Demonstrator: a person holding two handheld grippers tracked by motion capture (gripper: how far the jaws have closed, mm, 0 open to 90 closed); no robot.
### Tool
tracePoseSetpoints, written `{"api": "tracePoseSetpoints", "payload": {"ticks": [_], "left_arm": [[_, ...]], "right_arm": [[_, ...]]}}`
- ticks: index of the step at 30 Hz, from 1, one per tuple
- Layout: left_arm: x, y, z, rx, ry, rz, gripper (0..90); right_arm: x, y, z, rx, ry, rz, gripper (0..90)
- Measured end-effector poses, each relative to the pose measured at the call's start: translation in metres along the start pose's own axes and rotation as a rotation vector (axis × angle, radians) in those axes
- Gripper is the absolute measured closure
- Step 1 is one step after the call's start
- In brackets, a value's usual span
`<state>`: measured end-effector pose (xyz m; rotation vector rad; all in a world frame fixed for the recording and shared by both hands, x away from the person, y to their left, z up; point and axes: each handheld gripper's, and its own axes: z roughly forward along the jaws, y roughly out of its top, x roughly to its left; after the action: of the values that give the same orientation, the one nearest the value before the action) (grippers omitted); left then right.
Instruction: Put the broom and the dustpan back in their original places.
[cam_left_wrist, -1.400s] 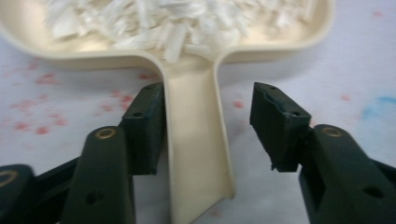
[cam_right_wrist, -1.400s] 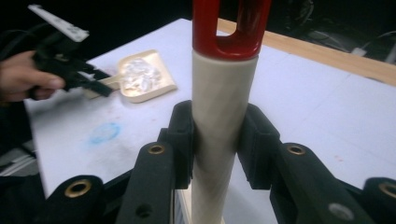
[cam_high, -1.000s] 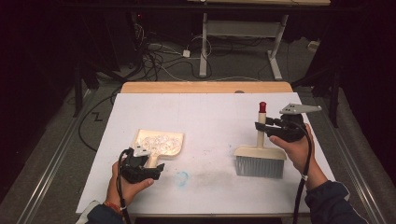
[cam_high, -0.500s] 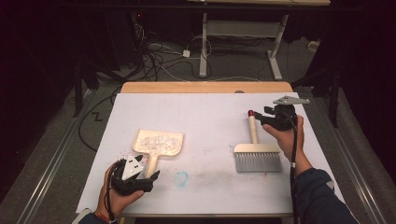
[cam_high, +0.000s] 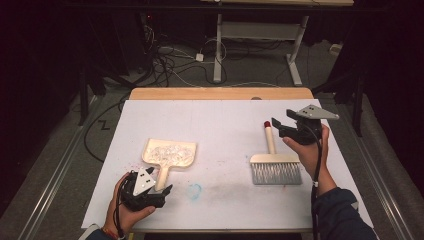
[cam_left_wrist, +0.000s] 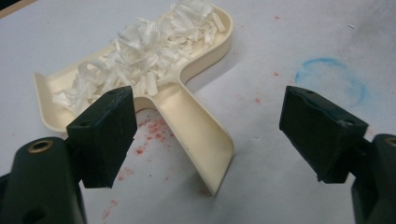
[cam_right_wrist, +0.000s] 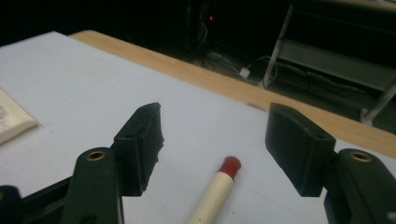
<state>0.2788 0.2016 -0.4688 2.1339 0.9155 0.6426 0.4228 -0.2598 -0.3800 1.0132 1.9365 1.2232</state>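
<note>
A cream dustpan (cam_high: 169, 153) (cam_left_wrist: 140, 79) lies on the white table sheet, its scoop full of white shredded bits (cam_left_wrist: 149, 51). Its handle points toward my left gripper (cam_high: 162, 190) (cam_left_wrist: 208, 135), which is open with the jaws standing on either side of the handle's end, not touching it. A cream hand brush (cam_high: 275, 162) with grey bristles and a red-tipped handle (cam_right_wrist: 219, 184) lies flat at the right. My right gripper (cam_high: 280, 127) (cam_right_wrist: 215, 144) is open, held just above the handle's red tip.
The white sheet (cam_high: 220, 125) covers a wooden table (cam_high: 220, 93). A faint blue ring mark (cam_high: 194, 189) (cam_left_wrist: 329, 77) and red specks sit near the dustpan handle. Cables and a desk frame (cam_high: 255, 35) stand on the dark floor beyond.
The right gripper let go of the brush, which went from upright to lying flat, and drew back over the handle tip. The left gripper released the dustpan handle and backed off toward me.
</note>
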Motion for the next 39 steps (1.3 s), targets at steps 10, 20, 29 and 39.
{"api": "tracePoseSetpoints", "payload": {"ticks": [10,20,29,39], "left_arm": [[-0.003,0.0,-0.001,-0.011,0.02,0.01,18.7],[-0.001,0.0,-0.004,-0.036,0.027,0.008,19.5],[-0.002,0.003,-0.003,-0.049,0.028,0.016,19.4],[-0.002,0.005,-0.001,-0.053,0.026,0.014,19.3]], "right_arm": [[0.019,-0.002,-0.028,-0.108,0.038,-0.054,28.4],[0.031,-0.013,-0.054,-0.138,0.036,-0.093,28.3],[0.042,-0.034,-0.078,-0.116,0.042,-0.149,27.9],[0.047,-0.065,-0.094,-0.12,0.025,-0.188,28.2]]}}
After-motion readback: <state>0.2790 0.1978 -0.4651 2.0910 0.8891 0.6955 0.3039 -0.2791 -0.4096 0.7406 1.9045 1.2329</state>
